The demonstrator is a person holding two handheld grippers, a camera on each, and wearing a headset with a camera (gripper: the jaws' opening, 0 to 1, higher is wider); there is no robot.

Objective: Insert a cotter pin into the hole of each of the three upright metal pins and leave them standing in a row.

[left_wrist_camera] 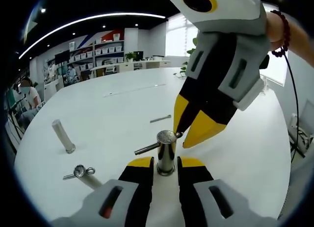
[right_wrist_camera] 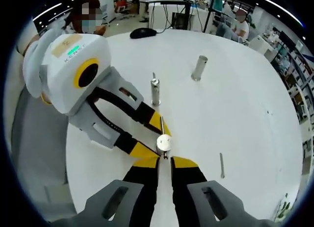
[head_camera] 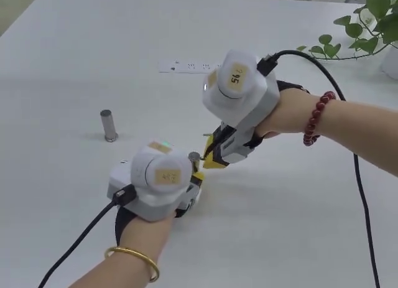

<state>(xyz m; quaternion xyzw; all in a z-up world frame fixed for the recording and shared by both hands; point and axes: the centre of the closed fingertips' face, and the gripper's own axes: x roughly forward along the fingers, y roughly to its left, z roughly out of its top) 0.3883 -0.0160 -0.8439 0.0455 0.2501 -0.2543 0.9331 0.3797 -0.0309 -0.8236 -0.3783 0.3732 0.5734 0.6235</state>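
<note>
Left tool (left_wrist_camera: 166, 161) is clamped on the lower shank of one upright metal pin (left_wrist_camera: 167, 149). Its two yellow-tipped jaws press against the pin from either side just above the foot, and the pin stands on the white worktop (head_camera: 280, 226). Right tool (right_wrist_camera: 165, 161) sits above and beyond this pin, jaws pressed together on the end of a cotter pin (left_wrist_camera: 147, 148). The cotter pin passes through the metal pin near its head, with one end at the right tool's tips and the other projecting from the opposite side. In the head view both tools meet tip to tip near the middle of the worktop, with the clamped pin between them. A second metal pin (right_wrist_camera: 155, 89) stands near, to the left tool's left in the left gripper view, with a cotter pin at its head. A bare metal pin (head_camera: 109, 125) stands further out on the same side — upright and well apart from both tools. A loose cotter pin (right_wrist_camera: 222, 165) lies flat on the worktop beyond the clamped pin — apart from both tools.
</note>
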